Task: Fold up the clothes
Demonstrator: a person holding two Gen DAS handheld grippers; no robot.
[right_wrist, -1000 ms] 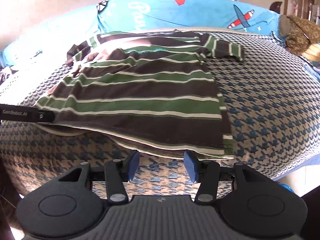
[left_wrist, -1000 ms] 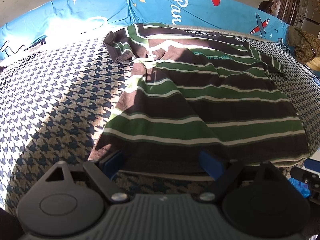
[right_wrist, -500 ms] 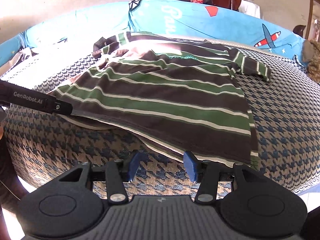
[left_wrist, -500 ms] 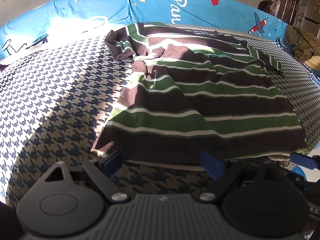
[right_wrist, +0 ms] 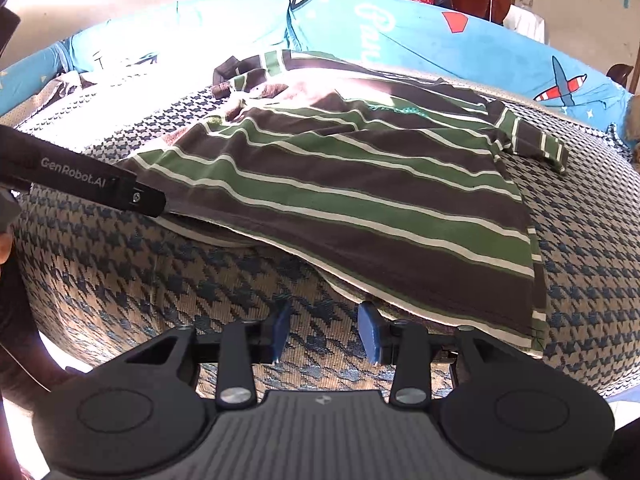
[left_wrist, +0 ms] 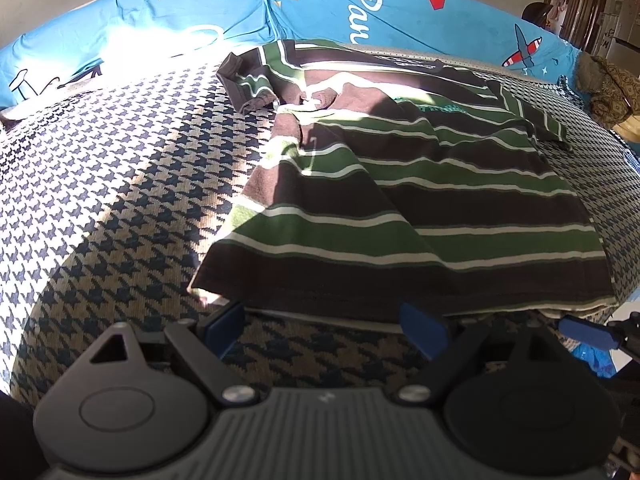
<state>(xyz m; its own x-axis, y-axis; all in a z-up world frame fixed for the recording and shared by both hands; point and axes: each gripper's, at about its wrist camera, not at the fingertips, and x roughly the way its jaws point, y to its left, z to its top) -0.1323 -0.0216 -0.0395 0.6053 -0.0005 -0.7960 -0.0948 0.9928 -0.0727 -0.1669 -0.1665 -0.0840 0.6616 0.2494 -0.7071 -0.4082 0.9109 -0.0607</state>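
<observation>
A brown and green striped shirt (left_wrist: pixel 420 200) (right_wrist: pixel 360 184) lies spread on a houndstooth couch seat (left_wrist: pixel 112 184) (right_wrist: pixel 592 248), collar toward the back, hem at the front edge. My left gripper (left_wrist: pixel 324 326) is open, its blue pads just short of the hem's left part, holding nothing. My right gripper (right_wrist: pixel 323 330) is open with a narrower gap, just below the hem where it overhangs the seat front. The left gripper's black body (right_wrist: pixel 100 188) shows at the shirt's left corner in the right wrist view. The right gripper's blue fingertip (left_wrist: pixel 584 330) shows at the far right in the left wrist view.
Blue printed cushions (left_wrist: pixel 400 4) (right_wrist: pixel 440 36) line the couch back. A patterned brown cloth (left_wrist: pixel 608 92) lies at the right end. Strong sunlight falls on the seat's back left. A wooden door (left_wrist: pixel 580 4) stands behind at the right.
Both grippers have drawn back slightly from the hem. The right wrist view has swung left and lower, so the shirt now sits more to the right. The shirt lies as before.
</observation>
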